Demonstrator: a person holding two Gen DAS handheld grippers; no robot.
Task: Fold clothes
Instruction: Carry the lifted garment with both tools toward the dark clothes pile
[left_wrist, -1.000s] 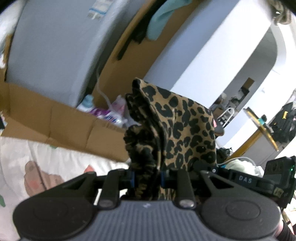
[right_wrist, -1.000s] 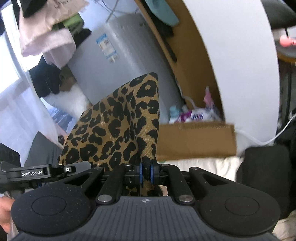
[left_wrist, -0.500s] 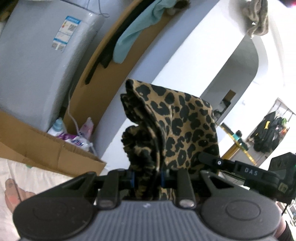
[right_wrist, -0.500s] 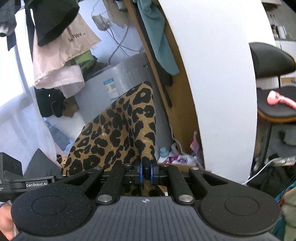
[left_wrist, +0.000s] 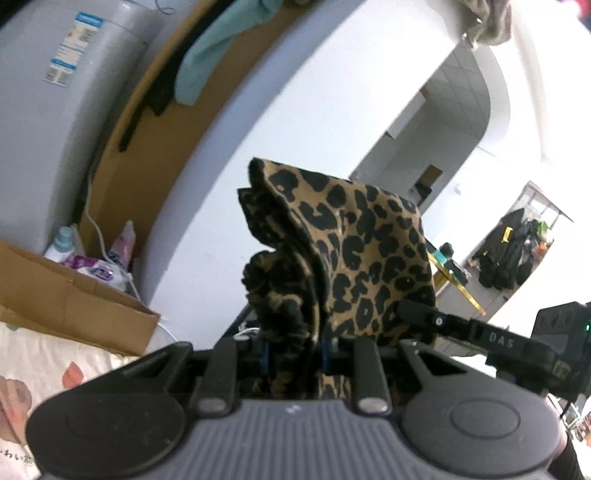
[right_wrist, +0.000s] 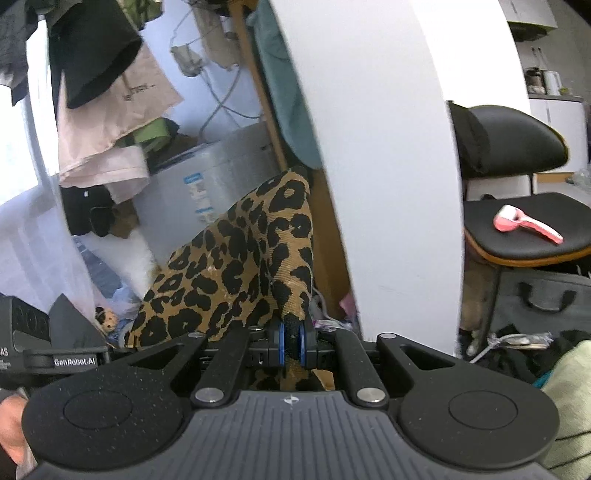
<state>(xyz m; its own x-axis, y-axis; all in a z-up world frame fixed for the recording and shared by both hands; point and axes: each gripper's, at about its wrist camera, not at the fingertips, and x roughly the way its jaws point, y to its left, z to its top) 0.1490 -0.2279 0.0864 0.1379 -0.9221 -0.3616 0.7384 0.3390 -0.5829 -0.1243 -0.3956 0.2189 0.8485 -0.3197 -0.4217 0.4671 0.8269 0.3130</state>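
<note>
The left gripper (left_wrist: 293, 356) is clamped on a bunched edge of the leopard cloth (left_wrist: 354, 258), and the right gripper (right_wrist: 291, 345) pinches another edge of it, so the cloth rises in front of both.

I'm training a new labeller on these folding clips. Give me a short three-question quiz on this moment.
1. True or false: both hand-held grippers, left and right, are shut on the leopard-print garment.
2. What lies on the black chair? A) a bottle B) a pink tool C) a sock
3. Fill in: in the left wrist view, the cardboard box holds a ____-capped bottle and packets.

Key: 1 true; 2 B; 3 blue.
</note>
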